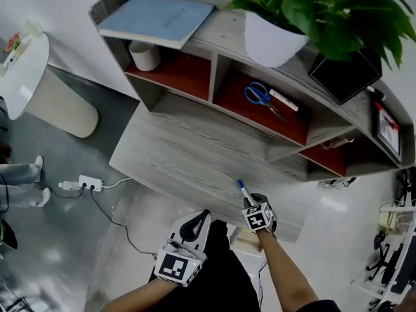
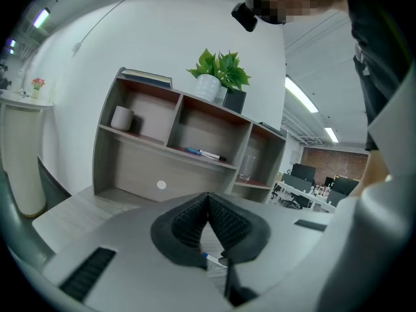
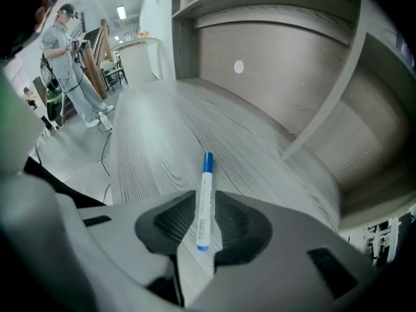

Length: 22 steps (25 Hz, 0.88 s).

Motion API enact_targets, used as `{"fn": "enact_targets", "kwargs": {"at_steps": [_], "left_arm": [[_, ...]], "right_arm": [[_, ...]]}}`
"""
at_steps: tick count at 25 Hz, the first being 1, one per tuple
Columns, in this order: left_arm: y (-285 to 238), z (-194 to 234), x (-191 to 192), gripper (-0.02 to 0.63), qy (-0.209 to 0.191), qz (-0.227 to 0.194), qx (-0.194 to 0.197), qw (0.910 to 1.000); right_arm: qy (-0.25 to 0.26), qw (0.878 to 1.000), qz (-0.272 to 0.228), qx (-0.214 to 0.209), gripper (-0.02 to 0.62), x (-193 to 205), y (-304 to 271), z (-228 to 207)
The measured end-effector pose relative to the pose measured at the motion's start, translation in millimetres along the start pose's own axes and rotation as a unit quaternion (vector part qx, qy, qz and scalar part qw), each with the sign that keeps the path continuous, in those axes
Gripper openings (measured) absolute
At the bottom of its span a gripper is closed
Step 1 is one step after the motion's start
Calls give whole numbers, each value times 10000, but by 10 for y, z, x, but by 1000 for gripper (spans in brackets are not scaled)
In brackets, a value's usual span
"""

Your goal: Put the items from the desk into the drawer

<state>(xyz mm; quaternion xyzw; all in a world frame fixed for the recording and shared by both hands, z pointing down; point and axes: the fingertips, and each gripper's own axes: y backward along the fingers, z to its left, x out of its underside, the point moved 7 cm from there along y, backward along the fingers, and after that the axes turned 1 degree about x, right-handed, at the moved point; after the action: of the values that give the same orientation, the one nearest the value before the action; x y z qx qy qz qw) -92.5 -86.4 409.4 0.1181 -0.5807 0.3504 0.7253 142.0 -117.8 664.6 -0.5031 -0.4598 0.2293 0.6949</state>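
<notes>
A white marker with a blue cap (image 1: 242, 189) (image 3: 204, 203) is held between the jaws of my right gripper (image 1: 249, 199) (image 3: 205, 199), which is shut on it. The cap points out over the grey wooden desk (image 1: 188, 155) near its front edge. My left gripper (image 1: 203, 218) (image 2: 208, 199) is shut with nothing in it, and sits low at the desk's front, left of the right one. Blue-handled scissors (image 1: 260, 95) and a white pen (image 1: 284, 100) lie in the middle shelf compartment. A pale wooden part (image 1: 247, 241) shows below the desk edge by my right gripper; I cannot tell what it is.
The shelf unit (image 1: 214, 60) stands along the desk's back with a white cup (image 1: 144, 55), a blue book (image 1: 156, 18), a potted plant (image 1: 273, 41) and a black frame (image 1: 344, 73). A power strip (image 1: 90, 182) lies on the floor. A person (image 3: 68, 57) stands further off.
</notes>
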Motion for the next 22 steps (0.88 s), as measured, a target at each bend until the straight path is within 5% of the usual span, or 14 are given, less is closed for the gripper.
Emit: {"fn": "enact_targets", "kwargs": {"at_steps": [22], "left_arm": [[-13,30,95,14,80,263,2,9996]], "right_arm": [[279,9978,585,-162,80,32,-363,75]]}}
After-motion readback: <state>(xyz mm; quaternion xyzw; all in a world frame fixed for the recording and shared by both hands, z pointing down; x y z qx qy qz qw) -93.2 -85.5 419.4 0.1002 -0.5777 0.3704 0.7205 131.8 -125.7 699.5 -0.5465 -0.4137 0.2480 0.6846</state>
